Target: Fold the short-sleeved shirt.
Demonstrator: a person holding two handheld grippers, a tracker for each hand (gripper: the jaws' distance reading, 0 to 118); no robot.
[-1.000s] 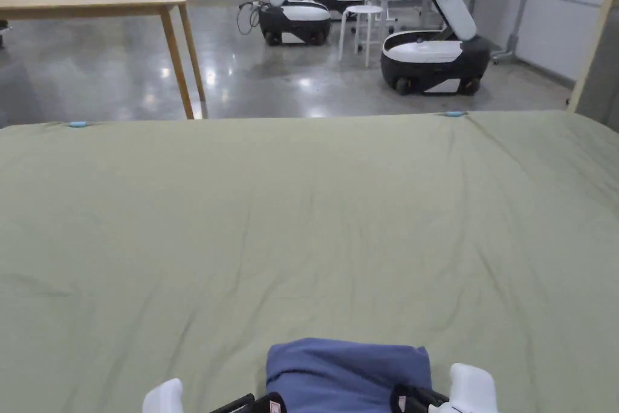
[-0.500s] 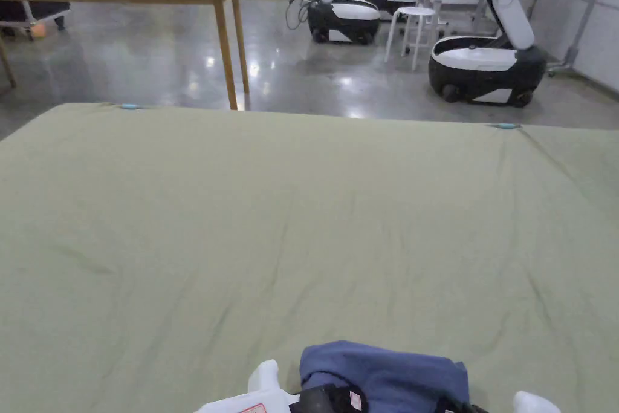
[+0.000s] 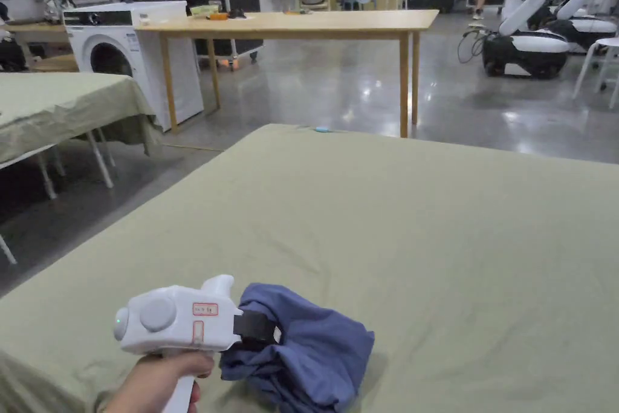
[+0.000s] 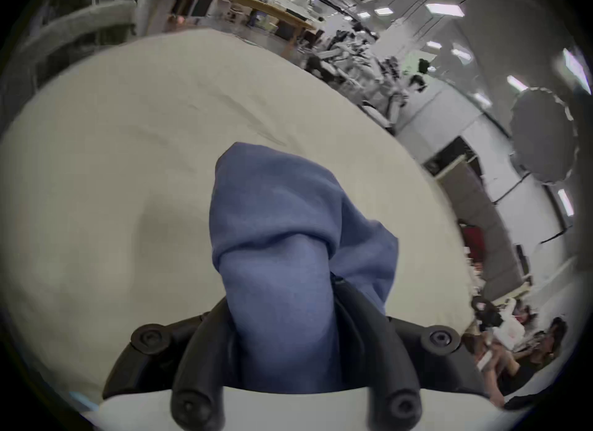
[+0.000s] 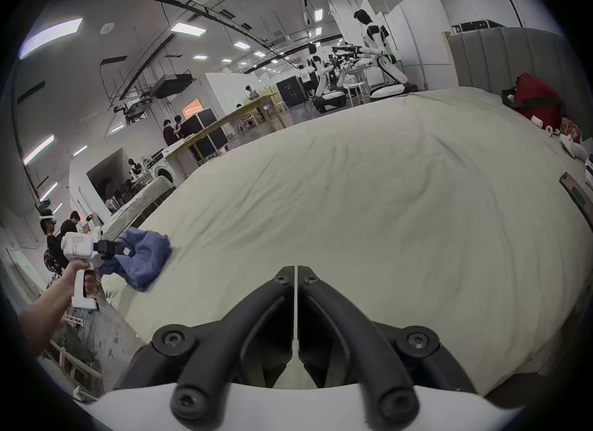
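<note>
Gripping a thick roll of the blue shirt [image 3: 305, 355], the left gripper [image 3: 257, 328] has both jaws pressed on the cloth, holding the bundle at the near-left corner of the green-covered table [image 3: 423, 233], where its lower folds rest on the cover. The right gripper [image 5: 295, 281] hangs over the same table's near edge, jaws closed together on nothing. The fabric looks soft, light and limp, so it will likely sag and unfold unless taken at hems or shoulder seams.
</note>
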